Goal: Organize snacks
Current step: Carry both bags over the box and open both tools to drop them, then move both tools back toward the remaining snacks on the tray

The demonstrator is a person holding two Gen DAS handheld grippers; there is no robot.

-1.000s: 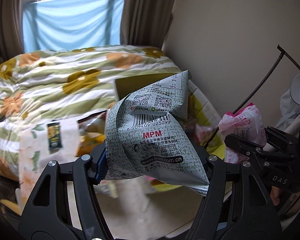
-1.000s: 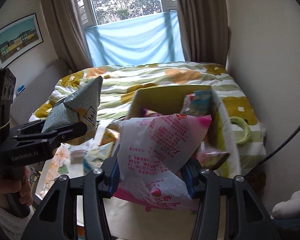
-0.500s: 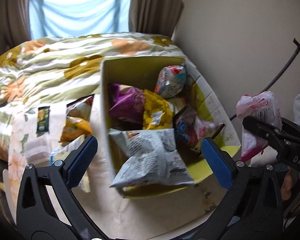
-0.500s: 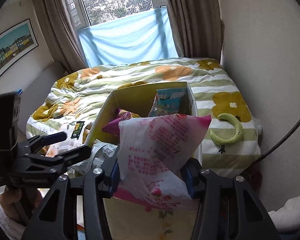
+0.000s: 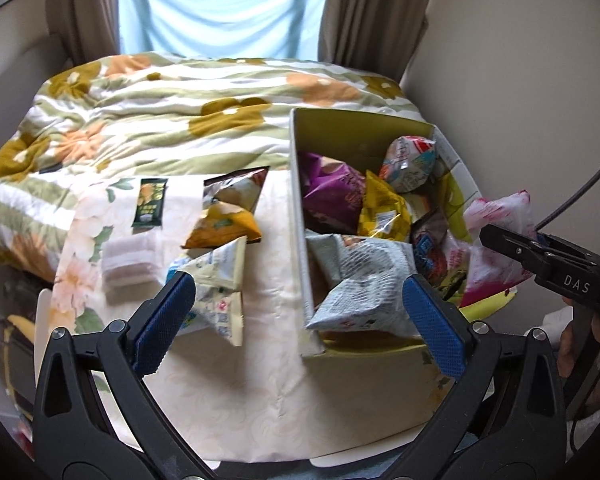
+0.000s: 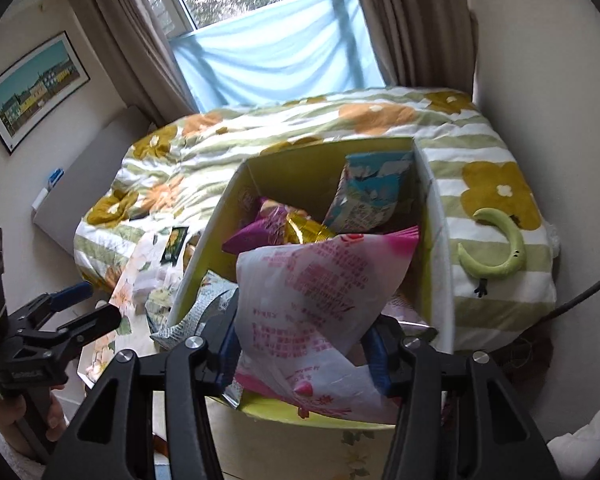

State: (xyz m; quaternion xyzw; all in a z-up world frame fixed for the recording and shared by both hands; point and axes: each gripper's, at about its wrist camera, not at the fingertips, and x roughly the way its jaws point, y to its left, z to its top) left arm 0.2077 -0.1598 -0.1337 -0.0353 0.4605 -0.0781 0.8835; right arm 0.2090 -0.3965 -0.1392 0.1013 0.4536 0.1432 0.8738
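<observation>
Cardboard box (image 5: 300,216) holds roughly six snack bags, the grey packet (image 5: 364,280) nearest its front wall. Left gripper (image 5: 300,304) is spread, empty. Right gripper (image 6: 300,356) pinches the pink bag (image 6: 320,280) above the box. Several packets (image 5: 224,220) lie left of the box, unsorted.

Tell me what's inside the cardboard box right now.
The cardboard box holds a grey patterned bag, purple bag, yellow bag and a blue-white bag. Anything beneath them is covered.

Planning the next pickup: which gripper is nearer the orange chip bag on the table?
Left. The left gripper hangs open just before the orange chip bag; the right gripper holds the pink bag over the box.
</observation>
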